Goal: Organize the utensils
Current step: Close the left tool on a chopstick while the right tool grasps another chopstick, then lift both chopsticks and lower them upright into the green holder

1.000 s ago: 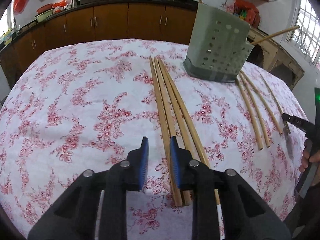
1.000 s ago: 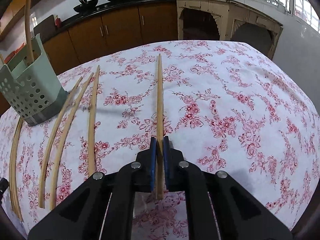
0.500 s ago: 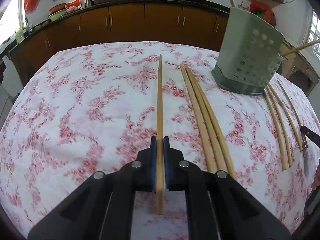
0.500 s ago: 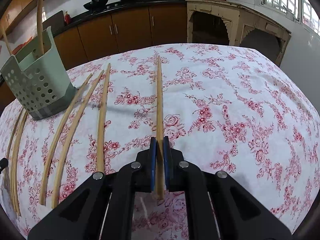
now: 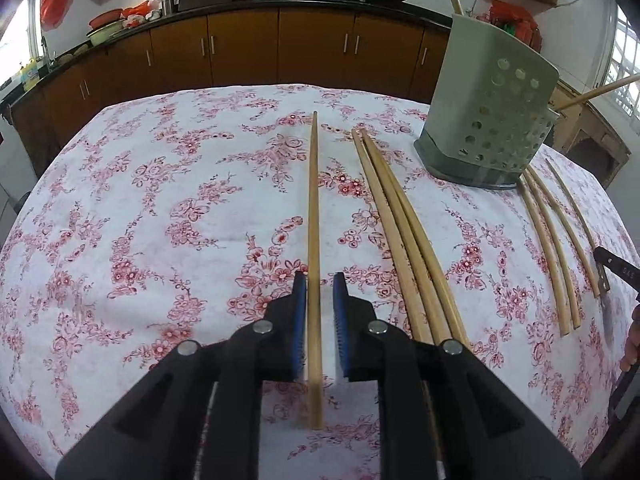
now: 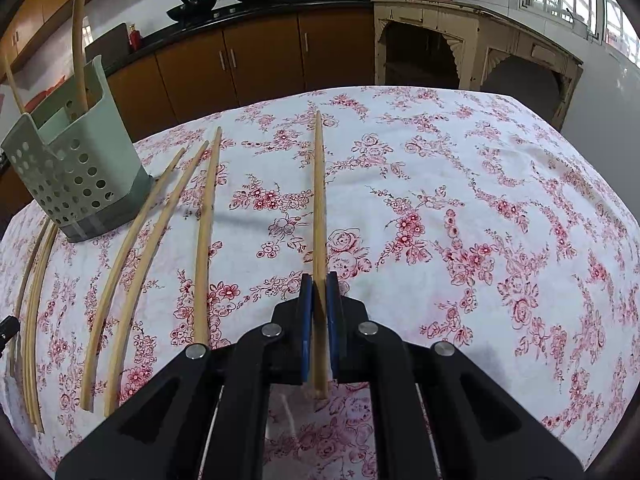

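Observation:
My left gripper (image 5: 319, 280) stands slightly open around a long wooden chopstick (image 5: 313, 216) that lies between its blue pads; there is a gap on both sides. Three more chopsticks (image 5: 404, 236) lie just right of it. My right gripper (image 6: 319, 280) is shut on another wooden chopstick (image 6: 319, 200), which points away over the cloth. The green perforated utensil holder (image 5: 490, 120) stands at the back right in the left wrist view, and at the far left in the right wrist view (image 6: 72, 172), with two sticks standing in it.
A floral tablecloth (image 5: 160, 220) covers the table. Three chopsticks (image 6: 160, 240) lie left of my right gripper, several more by the left edge (image 6: 36, 320). Brown cabinets (image 5: 240, 48) run behind. The other gripper's tip (image 5: 616, 268) shows at the right edge.
My left gripper closed on a chopstick and carried it left, away from the bundle; now its jaws have opened a little around it. My right gripper stays shut on its chopstick, which has tilted slightly.

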Available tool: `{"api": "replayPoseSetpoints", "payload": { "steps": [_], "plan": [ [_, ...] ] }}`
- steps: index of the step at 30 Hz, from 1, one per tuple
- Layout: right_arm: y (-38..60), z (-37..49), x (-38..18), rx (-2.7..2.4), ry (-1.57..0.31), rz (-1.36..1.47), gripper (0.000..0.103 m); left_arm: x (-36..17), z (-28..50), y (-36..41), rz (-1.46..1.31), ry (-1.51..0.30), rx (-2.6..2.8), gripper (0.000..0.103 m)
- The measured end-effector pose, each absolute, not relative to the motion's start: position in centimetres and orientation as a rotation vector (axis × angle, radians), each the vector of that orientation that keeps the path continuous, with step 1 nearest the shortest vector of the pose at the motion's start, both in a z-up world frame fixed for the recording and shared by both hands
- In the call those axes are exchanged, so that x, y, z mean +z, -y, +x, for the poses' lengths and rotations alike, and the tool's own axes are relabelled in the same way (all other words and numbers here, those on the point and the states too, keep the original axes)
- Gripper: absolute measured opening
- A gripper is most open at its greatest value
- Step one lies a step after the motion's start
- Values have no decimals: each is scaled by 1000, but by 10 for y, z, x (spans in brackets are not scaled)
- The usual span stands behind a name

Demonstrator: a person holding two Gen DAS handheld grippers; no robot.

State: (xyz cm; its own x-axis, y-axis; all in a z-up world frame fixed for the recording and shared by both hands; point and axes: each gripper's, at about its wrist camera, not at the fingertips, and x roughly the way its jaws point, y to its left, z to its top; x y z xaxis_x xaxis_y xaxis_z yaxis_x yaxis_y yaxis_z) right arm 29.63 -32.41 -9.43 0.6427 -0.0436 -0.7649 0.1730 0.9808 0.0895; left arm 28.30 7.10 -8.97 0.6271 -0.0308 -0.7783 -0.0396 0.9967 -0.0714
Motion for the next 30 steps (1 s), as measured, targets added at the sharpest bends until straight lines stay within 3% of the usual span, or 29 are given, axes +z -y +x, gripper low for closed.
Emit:
{"api": "replayPoseSetpoints", "payload": {
  "steps": [22, 25, 30],
  "plan": [
    [328, 293, -95, -108, -861, 198, 8, -91, 278, -68, -69, -893, 17, 16],
    [330, 292, -95, -101, -859, 211, 8, -91, 274, -66, -55, -895, 24, 9],
    [330, 280, -84, -96, -819, 182, 8, -85, 265, -68, -31, -909, 8, 8]
  ]
}}
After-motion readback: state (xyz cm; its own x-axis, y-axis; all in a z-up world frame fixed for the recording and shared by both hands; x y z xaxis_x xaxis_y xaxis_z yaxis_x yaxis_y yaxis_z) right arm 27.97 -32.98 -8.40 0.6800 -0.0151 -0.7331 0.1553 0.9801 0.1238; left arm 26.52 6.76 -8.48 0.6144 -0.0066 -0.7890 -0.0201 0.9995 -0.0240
